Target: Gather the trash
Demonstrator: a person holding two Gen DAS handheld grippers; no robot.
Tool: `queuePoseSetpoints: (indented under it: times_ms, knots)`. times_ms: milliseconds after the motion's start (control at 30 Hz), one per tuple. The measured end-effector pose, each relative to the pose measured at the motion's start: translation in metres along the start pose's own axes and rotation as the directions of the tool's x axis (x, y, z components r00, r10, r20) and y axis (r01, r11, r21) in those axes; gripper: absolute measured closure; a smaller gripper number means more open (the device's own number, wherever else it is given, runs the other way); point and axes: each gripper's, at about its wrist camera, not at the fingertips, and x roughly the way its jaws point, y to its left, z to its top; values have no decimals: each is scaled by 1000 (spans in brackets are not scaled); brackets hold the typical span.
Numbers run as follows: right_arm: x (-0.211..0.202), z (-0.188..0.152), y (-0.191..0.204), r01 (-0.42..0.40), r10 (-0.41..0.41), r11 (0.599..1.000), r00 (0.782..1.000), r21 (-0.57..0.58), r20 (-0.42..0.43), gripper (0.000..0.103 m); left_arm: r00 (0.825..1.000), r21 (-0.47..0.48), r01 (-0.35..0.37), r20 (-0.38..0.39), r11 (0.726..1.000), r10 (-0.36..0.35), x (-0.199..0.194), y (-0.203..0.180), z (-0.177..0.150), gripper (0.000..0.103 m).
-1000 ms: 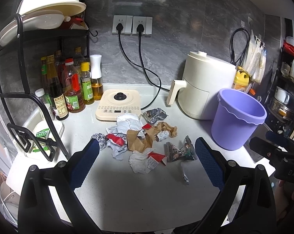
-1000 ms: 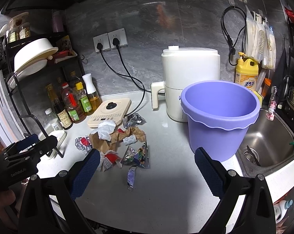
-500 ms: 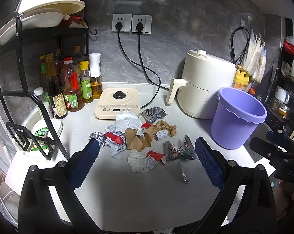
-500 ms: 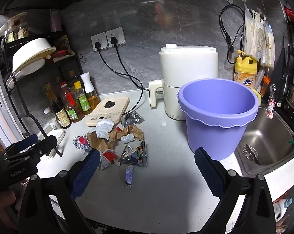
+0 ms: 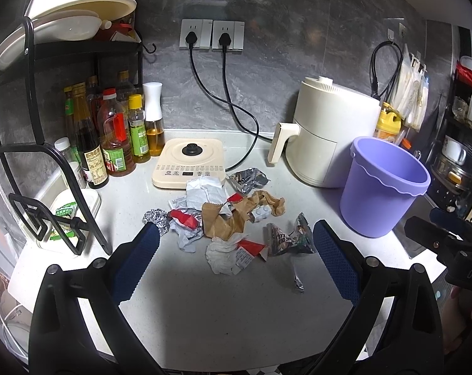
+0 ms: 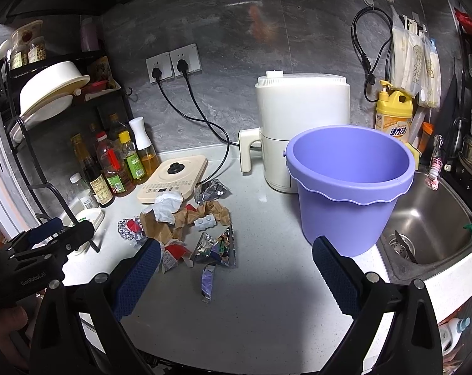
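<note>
A heap of trash lies on the white counter: crumpled brown paper (image 5: pixel 232 215) (image 6: pixel 185 218), white paper (image 5: pixel 204 190), foil wrappers (image 5: pixel 286 234) (image 6: pixel 217 245), a foil ball (image 5: pixel 156 218) and a small purple wrapper (image 6: pixel 208 281). An empty purple bucket (image 5: pixel 383 187) (image 6: pixel 348 184) stands to the right of the heap. My left gripper (image 5: pixel 236 262) hovers open in front of the heap, nothing between its fingers. My right gripper (image 6: pixel 236 275) is open too, above the counter near the purple wrapper. Each gripper shows at the edge of the other's view.
A cream air fryer (image 5: pixel 329 137) and an induction cooker (image 5: pixel 189 162) stand behind the trash, their cords plugged into wall sockets. Sauce bottles (image 5: pixel 110 134) and a black dish rack (image 5: pixel 32 125) fill the left. A steel sink (image 6: pixel 429 218) lies right of the bucket.
Both cameras have drifted slightly; the right view has come a little closer to the bucket and the heap. Both grippers stay open and no trash has moved.
</note>
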Motion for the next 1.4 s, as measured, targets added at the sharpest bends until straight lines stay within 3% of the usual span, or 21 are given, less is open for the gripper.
queuePoseSetpoints:
  times_ms: [433, 667, 1067, 1300, 1400]
  knots:
    - [3, 2, -1, -4, 4, 1000, 1000, 1, -6, 8, 1000, -6, -4, -7, 1000, 4, 4, 0, -2, 6]
    - [17, -3, 0, -18, 18, 1000, 999, -10, -48, 8, 999, -24, -2, -39, 1000, 1, 17, 6, -8, 7]
    - [58, -17, 6, -42, 38, 999, 986, -22, -160, 15, 990, -61, -7, -142, 998, -2, 56, 22, -21, 21]
    - [83, -20, 10, -50, 41, 998, 976, -36, -214, 21, 981, -60, 3, -191, 998, -15, 88, 22, -25, 23]
    - [93, -19, 10, -51, 41, 998, 972, -37, -233, 22, 975, -71, 8, -220, 997, -23, 105, 24, -27, 30]
